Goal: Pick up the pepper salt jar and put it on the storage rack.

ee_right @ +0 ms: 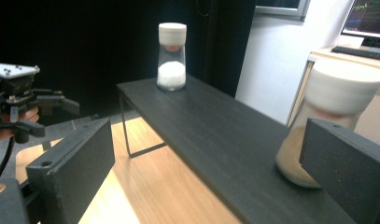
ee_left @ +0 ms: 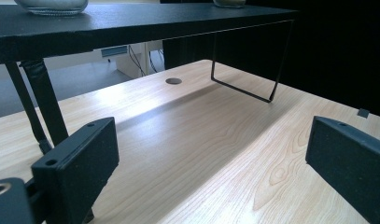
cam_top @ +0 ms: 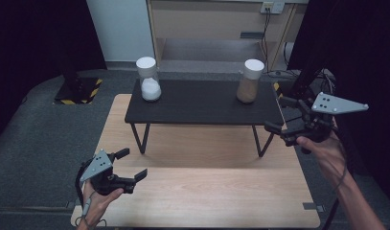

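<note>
Left gripper (cam_top: 131,165) is held low over the near left corner of the light wooden table (cam_top: 207,196), jaws spread wide and nothing between them. Ahead of it and above its jaw line runs the black shelf (cam_top: 202,103), a low riser on thin wire legs standing on the table. In the left gripper view only bare wood lies between the two pads, and a round cable hole (ee_left: 173,80) sits in the tabletop further ahead, under the shelf.

Right gripper (cam_top: 278,115) is held higher, just off the right end of the shelf, at about the level of the shelf top. Jaws are spread, not touching anything. The grey three-cornered plate (cam_top: 337,104) on top of it points away to the right.

Jar with tan contents (cam_top: 249,81), white lid on, stands upright on the shelf top close in front of the right gripper. In the right gripper view it sits just beyond the right-hand jaw, partly hidden behind that pad and blurred. Whether jar and pad touch, I cannot tell.

Jar with white contents (cam_top: 149,79), white lid on, stands upright at the far end of the shelf from the right gripper, well apart from it. From the left gripper it is ahead and up, its glass base just visible on the shelf top.
</note>
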Motion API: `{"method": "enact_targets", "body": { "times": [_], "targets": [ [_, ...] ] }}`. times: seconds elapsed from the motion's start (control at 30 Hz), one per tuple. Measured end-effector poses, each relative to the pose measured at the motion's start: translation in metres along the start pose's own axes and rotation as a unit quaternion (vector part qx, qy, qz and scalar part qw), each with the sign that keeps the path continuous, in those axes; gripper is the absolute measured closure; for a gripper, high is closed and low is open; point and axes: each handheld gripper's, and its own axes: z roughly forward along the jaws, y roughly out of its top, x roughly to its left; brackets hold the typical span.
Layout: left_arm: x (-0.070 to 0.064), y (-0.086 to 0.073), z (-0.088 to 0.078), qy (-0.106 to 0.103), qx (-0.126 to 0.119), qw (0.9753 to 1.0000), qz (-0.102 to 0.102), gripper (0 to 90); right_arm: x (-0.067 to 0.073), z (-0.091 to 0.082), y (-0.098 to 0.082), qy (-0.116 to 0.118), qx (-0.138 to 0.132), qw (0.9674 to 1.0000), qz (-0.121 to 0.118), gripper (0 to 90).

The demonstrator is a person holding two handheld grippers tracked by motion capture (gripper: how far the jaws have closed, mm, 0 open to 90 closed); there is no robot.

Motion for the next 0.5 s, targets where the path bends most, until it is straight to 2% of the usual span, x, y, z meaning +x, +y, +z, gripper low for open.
{"method": "enact_targets", "body": {
  "times": [0.2,0.27,0.5],
  "targets": [
    [0.000,0.000,0.001,0.000,0.000,1.0000,0.000,1.3,0.010,-0.002,-0.025,-0.011,0.001,0.9999,0.013,3.9],
    [0.000,0.000,0.001,0.000,0.001,1.0000,0.001,1.3,0.016,-0.003,-0.031,-0.020,0.006,0.9997,0.007,4.1],
    [0.000,0.000,0.001,0.000,0.000,1.0000,0.001,1.3,0.032,-0.004,-0.061,-0.036,0.019,0.9991,0.016,4.6]
  ]
}}
